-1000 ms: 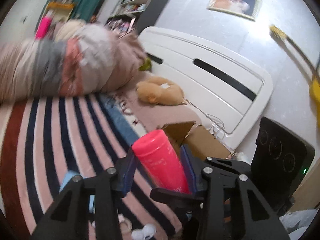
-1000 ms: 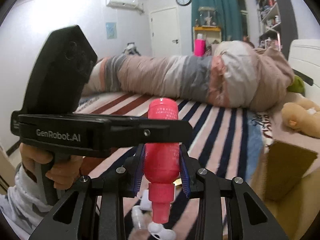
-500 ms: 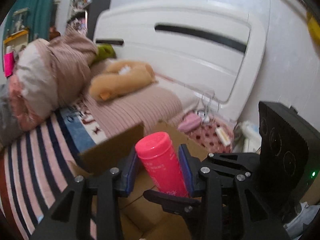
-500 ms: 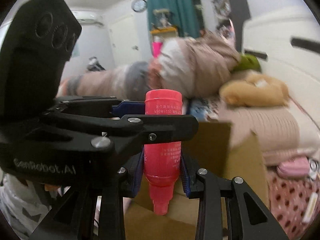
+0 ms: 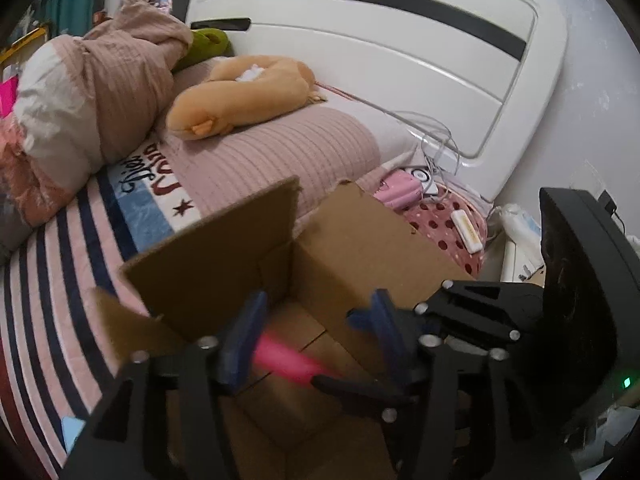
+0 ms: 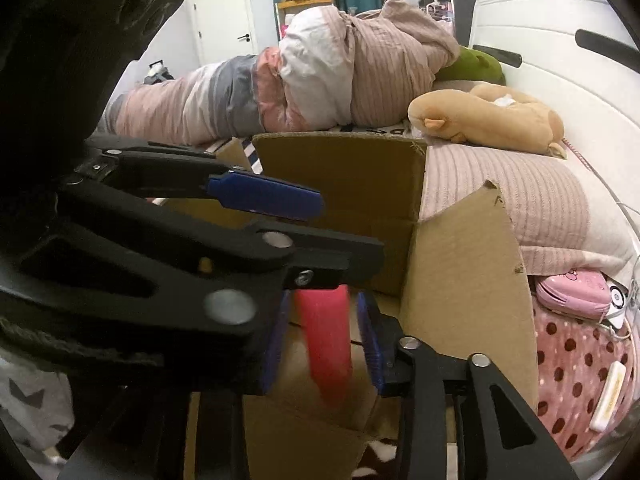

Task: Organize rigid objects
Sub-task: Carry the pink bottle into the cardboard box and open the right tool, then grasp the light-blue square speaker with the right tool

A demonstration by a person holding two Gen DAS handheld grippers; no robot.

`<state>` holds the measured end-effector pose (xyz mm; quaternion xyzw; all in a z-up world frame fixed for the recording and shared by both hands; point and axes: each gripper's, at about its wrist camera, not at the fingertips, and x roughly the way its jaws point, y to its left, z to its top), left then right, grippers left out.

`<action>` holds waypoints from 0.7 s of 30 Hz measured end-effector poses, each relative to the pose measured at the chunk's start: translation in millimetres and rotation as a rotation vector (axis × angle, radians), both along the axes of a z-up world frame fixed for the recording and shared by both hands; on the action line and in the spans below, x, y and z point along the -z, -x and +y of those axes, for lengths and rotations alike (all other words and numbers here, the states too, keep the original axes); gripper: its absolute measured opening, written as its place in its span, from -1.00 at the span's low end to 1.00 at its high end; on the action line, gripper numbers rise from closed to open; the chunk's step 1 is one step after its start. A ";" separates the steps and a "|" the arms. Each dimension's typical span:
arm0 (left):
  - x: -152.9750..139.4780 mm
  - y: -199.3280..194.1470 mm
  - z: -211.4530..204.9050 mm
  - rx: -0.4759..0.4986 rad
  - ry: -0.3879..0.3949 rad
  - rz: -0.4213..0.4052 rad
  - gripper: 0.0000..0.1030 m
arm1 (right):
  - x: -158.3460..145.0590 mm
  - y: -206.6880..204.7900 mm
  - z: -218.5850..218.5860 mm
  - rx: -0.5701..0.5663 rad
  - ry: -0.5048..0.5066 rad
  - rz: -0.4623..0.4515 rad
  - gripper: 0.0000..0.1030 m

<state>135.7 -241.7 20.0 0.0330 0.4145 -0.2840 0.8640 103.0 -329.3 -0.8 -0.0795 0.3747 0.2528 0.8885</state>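
A pink bottle is blurred in mid-air over the open cardboard box, below and between the jaws of both grippers. It also shows in the right wrist view. My left gripper is open, its blue pads apart and clear of the bottle. My right gripper is open too, with gaps on both sides of the bottle. The left gripper's arm crosses the right wrist view just above the bottle. The box has its flaps up.
The box stands on a striped bed cover. A rolled duvet and an orange plush toy lie behind it. A white headboard is at the right. A pink case and cables lie on a dotted cloth beside the box.
Both grippers moved over the box and opened. The pink bottle, held by both before, has left the jaws and is dropping into the box.
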 end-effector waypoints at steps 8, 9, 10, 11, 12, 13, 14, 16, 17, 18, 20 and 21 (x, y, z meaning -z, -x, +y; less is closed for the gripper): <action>-42.8 38.1 77.8 -0.102 0.051 -0.102 0.38 | -32.3 30.7 26.0 -0.010 0.016 -0.130 0.75; -47.9 44.5 91.4 -0.132 0.041 -0.121 0.39 | -37.8 36.1 31.1 -0.020 0.010 -0.153 0.86; -52.3 52.0 107.3 -0.172 0.022 -0.144 0.42 | -43.4 40.9 37.9 -0.034 0.005 -0.173 0.89; -55.0 58.0 121.8 -0.205 0.005 -0.163 0.43 | -49.8 46.0 49.0 -0.052 0.003 -0.194 0.89; -56.6 63.7 137.3 -0.239 -0.011 -0.179 0.45 | -53.0 48.7 55.9 -0.064 0.001 -0.204 0.93; -56.1 69.9 154.8 -0.275 -0.025 -0.189 0.45 | -56.6 51.7 67.9 -0.084 -0.001 -0.217 0.98; -54.1 74.6 170.5 -0.307 -0.032 -0.192 0.45 | -58.9 54.4 80.1 -0.107 -0.003 -0.226 1.00; -44.7 83.5 204.9 -0.371 -0.034 -0.187 0.45 | -59.2 57.6 106.4 -0.167 -0.004 -0.218 1.00; -38.6 86.7 221.6 -0.395 -0.029 -0.179 0.45 | -56.7 57.8 121.5 -0.205 -0.003 -0.198 1.00; -32.1 89.2 236.7 -0.420 -0.023 -0.172 0.45 | -52.3 56.8 137.0 -0.248 -0.001 -0.168 1.00; -13.5 94.1 266.3 -0.468 -0.011 -0.154 0.45 | -38.6 53.6 168.0 -0.319 0.022 -0.109 1.00; -4.7 94.0 276.7 -0.485 -0.007 -0.145 0.45 | -29.9 50.9 183.1 -0.345 0.039 -0.088 0.99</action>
